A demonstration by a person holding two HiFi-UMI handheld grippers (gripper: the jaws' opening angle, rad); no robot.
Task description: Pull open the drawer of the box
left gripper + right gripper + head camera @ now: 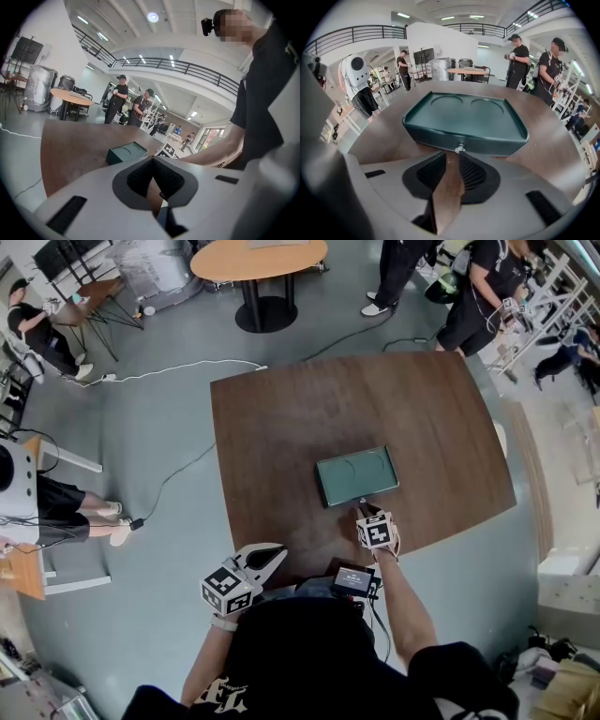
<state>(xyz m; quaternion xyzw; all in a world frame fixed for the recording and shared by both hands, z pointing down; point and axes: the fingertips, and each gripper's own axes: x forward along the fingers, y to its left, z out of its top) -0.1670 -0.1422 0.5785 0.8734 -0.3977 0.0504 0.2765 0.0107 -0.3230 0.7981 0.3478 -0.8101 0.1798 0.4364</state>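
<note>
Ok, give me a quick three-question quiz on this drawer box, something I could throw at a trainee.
1. True or false: the left gripper is touching the box.
2. Multiple choice: what sits just ahead of the right gripper, whose jaws stand apart? A) a cup B) the metal knob on the box's front C) a cable
3. Fill in: the top of the box shows ___ round hollows.

Key: 1 false, it is held back, well short of the box. 2 B. 3 two.
</note>
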